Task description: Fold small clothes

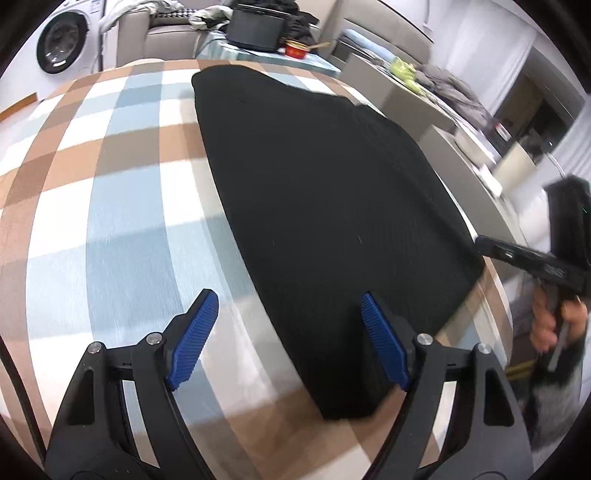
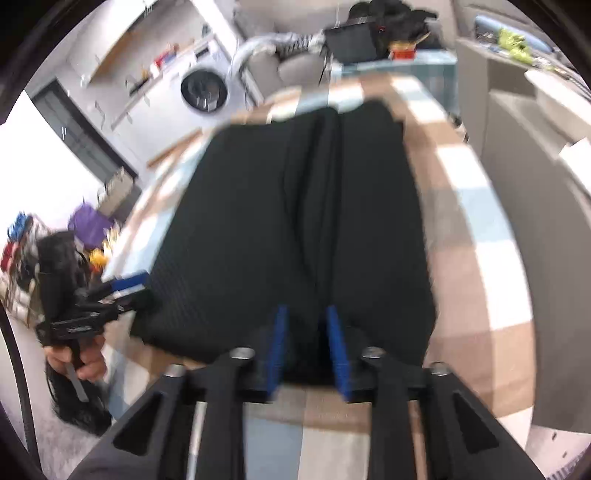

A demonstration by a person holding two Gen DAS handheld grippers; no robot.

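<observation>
A black garment (image 1: 314,184) lies flat on a table covered by a checked cloth (image 1: 110,184). My left gripper (image 1: 288,297) hangs open and wide over the garment's near left edge, one blue pad over the cloth and one over the black fabric. In the right wrist view the garment (image 2: 258,221) shows a long crease down its middle. My right gripper (image 2: 307,309) stands above its near edge, pads apart with a narrow gap and nothing pinched. The left gripper (image 2: 125,284) shows at the garment's left corner, and the right gripper's fingers (image 1: 495,249) at its right edge.
A washing machine (image 1: 62,40) stands beyond the table's far left. A black box (image 1: 255,29) and a red tin (image 1: 295,50) sit on a second table behind. Grey furniture (image 1: 406,96) runs along the right. A hand (image 1: 554,321) holds the right gripper.
</observation>
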